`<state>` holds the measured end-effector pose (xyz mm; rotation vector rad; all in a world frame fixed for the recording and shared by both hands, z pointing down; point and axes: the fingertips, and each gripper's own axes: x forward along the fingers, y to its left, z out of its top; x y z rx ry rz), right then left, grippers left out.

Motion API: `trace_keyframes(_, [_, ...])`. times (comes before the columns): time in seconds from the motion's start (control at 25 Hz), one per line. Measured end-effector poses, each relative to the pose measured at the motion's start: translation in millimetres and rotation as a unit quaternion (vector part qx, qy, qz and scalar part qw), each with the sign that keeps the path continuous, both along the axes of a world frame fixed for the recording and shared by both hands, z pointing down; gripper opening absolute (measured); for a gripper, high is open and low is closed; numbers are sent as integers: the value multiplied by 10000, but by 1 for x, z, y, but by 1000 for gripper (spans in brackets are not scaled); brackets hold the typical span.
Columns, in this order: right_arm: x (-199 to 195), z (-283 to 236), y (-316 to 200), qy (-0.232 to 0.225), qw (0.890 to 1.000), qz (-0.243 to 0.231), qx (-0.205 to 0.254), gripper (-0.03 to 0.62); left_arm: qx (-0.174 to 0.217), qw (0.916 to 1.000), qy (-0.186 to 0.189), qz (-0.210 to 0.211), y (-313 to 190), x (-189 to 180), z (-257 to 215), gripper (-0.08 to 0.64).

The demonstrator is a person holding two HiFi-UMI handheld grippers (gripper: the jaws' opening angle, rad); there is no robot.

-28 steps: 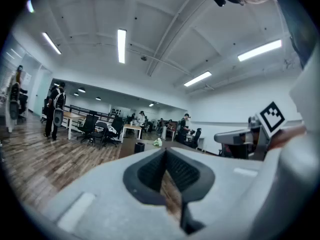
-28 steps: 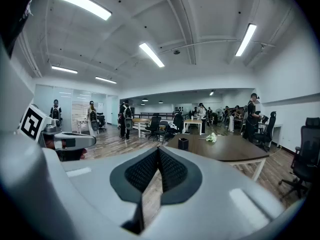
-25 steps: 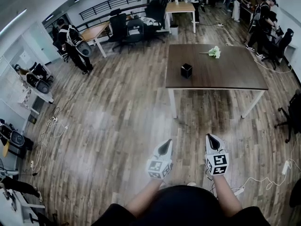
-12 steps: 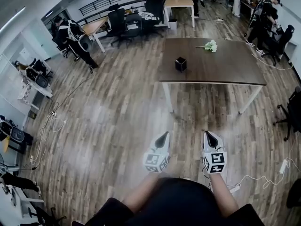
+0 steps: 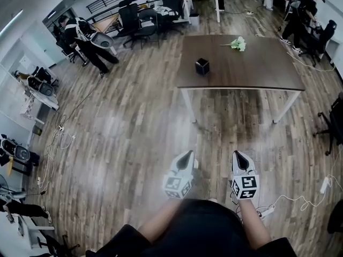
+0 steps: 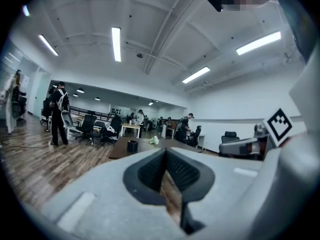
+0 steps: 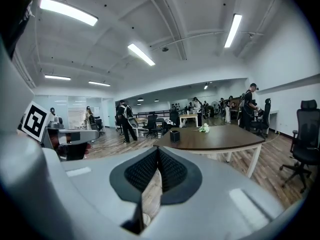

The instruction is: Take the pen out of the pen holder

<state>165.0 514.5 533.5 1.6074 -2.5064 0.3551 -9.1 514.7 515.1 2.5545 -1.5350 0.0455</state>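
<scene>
An open-plan office: wood-plank floor [image 5: 123, 133], long brown table [image 5: 252, 68], black swivel chairs [image 5: 130, 16], ceiling strip lights [image 6: 116, 43].

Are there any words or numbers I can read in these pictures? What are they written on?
No words or numbers can be read anywhere.
On the left gripper and the right gripper: only black-and-white square markers, no letters.
On the pen holder: too small to show any print.

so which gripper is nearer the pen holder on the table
Left, slightly. Both hang over the floor short of the table: left gripper nearly in line with the pen holder, right gripper offset rightward.
</scene>
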Motion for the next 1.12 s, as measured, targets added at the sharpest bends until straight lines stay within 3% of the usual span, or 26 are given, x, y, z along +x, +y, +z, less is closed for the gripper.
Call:
trace_keyframes(0.16, [-15, 2, -33, 107, 9999, -19, 20, 3, 35, 9999, -44, 114, -32, -9, 0, 2])
trace_keyframes(0.52, [-39, 0, -164, 462, 9989, -13, 35, 3, 211, 9996, 89, 141, -168, -37, -4, 3])
trace_keyframes(0.76, [-65, -36, -278, 663, 9974, 163, 215, 3, 214, 9995, 115, 198, -261, -81, -25, 3])
trace_keyframes(1.12, [-123, -21, -389, 669, 9975, 232, 15, 3, 13, 9993, 273, 247, -376, -133, -12, 3])
